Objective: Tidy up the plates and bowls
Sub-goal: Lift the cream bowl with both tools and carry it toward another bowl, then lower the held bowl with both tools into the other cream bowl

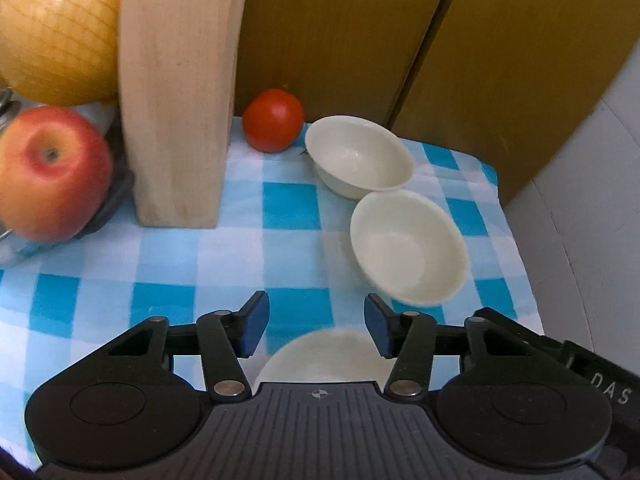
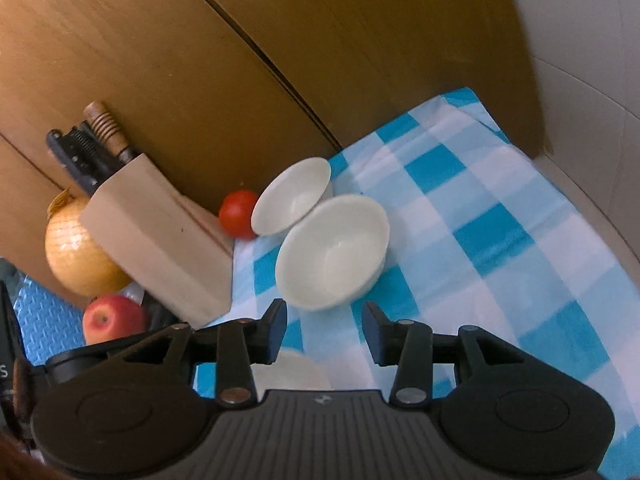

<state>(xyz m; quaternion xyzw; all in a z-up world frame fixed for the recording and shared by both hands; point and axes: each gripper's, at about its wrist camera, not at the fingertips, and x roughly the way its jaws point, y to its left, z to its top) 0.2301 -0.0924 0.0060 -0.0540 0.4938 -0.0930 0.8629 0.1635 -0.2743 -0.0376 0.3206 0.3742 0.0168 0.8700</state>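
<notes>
Two cream bowls, the far bowl [image 1: 359, 156] and the near bowl [image 1: 408, 246], sit touching on the checked cloth [image 1: 168, 280], and a third bowl [image 1: 328, 356] lies under the left gripper [image 1: 316, 326]. Both it and the right gripper [image 2: 324, 330] are spread wide and hold nothing. Nothing is stacked yet, so I think most of the work is left.

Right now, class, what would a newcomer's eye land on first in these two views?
Probably the two cream bowls side by side on the blue-checked tablecloth, near its far right corner. Next, the red tomato behind them against the wooden panel, beside the tall wooden knife block.
</notes>
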